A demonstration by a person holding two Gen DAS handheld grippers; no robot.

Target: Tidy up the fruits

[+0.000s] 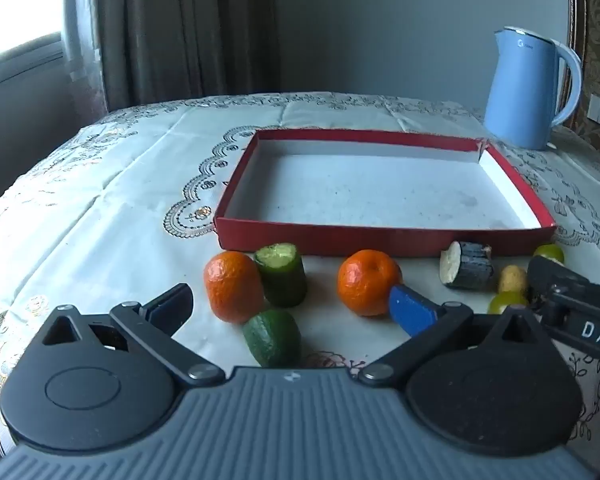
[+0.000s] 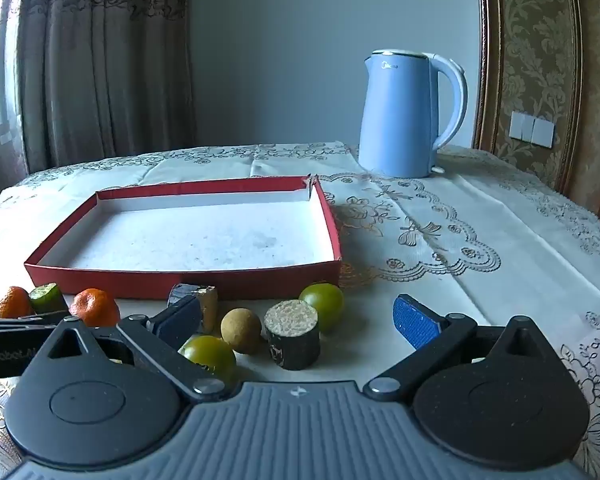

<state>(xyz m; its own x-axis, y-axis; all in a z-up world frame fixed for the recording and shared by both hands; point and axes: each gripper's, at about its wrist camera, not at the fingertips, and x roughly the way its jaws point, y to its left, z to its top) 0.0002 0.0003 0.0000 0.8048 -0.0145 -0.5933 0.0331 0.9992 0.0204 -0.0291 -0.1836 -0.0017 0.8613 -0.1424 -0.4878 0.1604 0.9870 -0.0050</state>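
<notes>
Fruits lie in a loose row on the embroidered tablecloth (image 2: 480,208), just in front of the near wall of the red box lid (image 1: 380,238), whose white floor holds nothing yet. From the left wrist view, a tangerine (image 1: 233,286) touches an upright cucumber piece (image 1: 282,274), cut face up, its long axis vertical; a second cucumber piece (image 1: 272,338) lies on its side nearer the camera, its long axis running toward the box. A second tangerine (image 1: 368,282) sits apart to the right with its stem dimple facing up and toward the camera. On the right wrist view are two green round fruits (image 2: 322,302) (image 2: 208,356), a brown round fruit, perhaps a longan (image 2: 241,330), an upright dark cane stub (image 2: 293,334) with its pale cut face up, and a second stub (image 2: 198,306) lying half hidden behind a finger. The tangerines look light and soft-skinned, so they likely want a gentle squeeze across the widest part; the round ones may roll. The cucumber pieces seem firm but slick, best taken across their curved sides, square to the long axis. The left gripper (image 1: 290,302) and right gripper (image 2: 298,316) both stand spread wide and hold nothing, tilted down over the row.
</notes>
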